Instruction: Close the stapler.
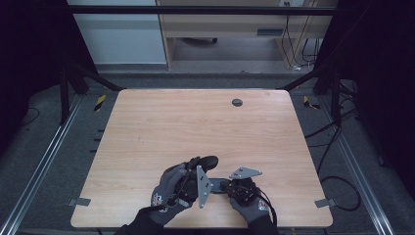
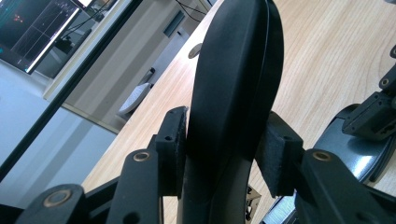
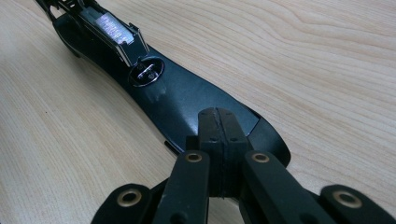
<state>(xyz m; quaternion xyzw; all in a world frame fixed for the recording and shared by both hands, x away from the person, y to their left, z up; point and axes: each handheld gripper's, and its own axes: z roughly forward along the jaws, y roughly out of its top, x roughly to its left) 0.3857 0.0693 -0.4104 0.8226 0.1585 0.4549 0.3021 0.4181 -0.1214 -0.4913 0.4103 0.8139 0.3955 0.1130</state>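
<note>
1. Between the pads of the left tongs [image 2: 228, 154] stands the black top arm [image 2: 238, 70] of a stapler. Both pads press on its sides, so these tongs grip it and hold it swung up, away from its base.
2. At the tip of the right tongs [image 3: 219, 126] the two pads meet with nothing between them. These tongs are closed, and their tip sits on the near end of the stapler base [image 3: 187, 100], apparently pinning it flat.
3. Just beyond that tip, along the base, comes the round metal plate [image 3: 147, 72], and past it the shiny staple channel [image 3: 112, 28], lifted at the far end.
4. Around both tongs are gloved hands, the left hand [image 1: 171, 191] and the right hand [image 1: 249, 203], close together with the stapler between them.
5. Under everything lies the wooden table [image 1: 171, 122], bare ahead of the tongs except for a small cable hole [image 1: 237, 102] far off.
6. Judging by this, opening the stapler is largely done: the arm is up and the base is held. I see no staples being loaded, so refilling and closing probably remain.
</note>
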